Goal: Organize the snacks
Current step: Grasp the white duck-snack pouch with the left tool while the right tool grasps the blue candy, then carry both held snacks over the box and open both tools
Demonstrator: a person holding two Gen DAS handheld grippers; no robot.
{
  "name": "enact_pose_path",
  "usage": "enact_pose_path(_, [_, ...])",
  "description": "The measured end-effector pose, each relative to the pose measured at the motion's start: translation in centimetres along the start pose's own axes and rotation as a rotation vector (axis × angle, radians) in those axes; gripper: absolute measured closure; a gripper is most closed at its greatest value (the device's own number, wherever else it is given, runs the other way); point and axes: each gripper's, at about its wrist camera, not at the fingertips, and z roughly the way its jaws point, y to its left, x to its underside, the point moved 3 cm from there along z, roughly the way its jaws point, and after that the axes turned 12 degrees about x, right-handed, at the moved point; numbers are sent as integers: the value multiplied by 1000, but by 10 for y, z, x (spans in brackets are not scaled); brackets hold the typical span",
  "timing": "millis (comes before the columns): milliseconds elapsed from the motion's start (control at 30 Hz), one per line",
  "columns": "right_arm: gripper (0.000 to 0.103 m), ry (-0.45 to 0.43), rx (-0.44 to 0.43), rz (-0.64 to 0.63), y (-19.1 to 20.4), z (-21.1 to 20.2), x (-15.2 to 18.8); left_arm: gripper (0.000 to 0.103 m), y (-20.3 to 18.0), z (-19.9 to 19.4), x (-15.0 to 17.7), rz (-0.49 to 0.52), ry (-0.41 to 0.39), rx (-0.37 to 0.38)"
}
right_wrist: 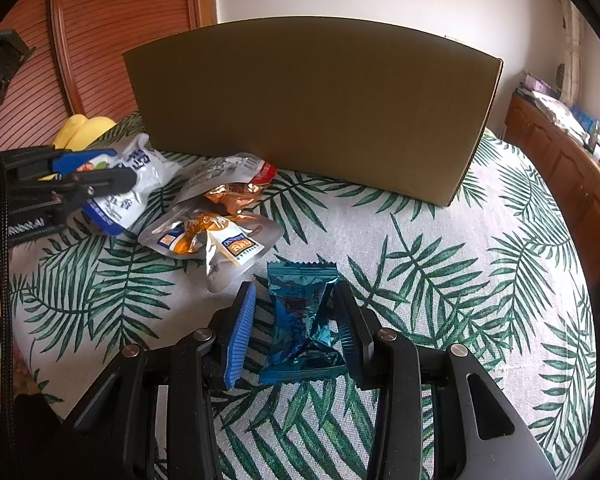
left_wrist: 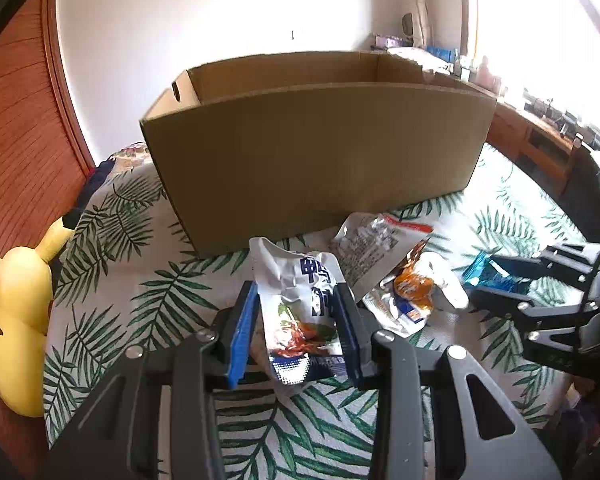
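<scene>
On the leaf-print bedspread [right_wrist: 440, 248], before an open cardboard box [left_wrist: 316, 140], the left claw [left_wrist: 296, 328] grips a white-and-blue snack pouch [left_wrist: 300, 312] between its blue pads. Just right of it lie a silver packet [left_wrist: 372, 236] and an orange-printed packet [right_wrist: 208, 236]. Farther right, the right claw [right_wrist: 296, 332] brackets a teal foil snack [right_wrist: 300, 312]; whether it squeezes, I cannot tell.

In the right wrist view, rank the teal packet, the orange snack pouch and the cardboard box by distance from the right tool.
1. Teal packet, between the right tool's fingers.
2. Orange snack pouch, ahead-left.
3. Cardboard box, at the back.
</scene>
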Motion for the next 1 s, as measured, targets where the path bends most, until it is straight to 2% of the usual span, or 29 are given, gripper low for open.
enact_pose_path(133, [78,-5,-11,12,-2,0,0,67,-3,-11,-5,0,-27,18])
enact_pose_path(233, [81,-12,-7,16,-3,-2,0,67,-6,-20,-9,4,-45,28])
enact_pose_path(433, [83,-19,-5,62,-11,-4,0,67,-12,-32,-16,4,-72,43])
enact_pose_path(1000, [83,-130,12,102,-19,-24,3,66,-30,-55,-27,15,-142,75])
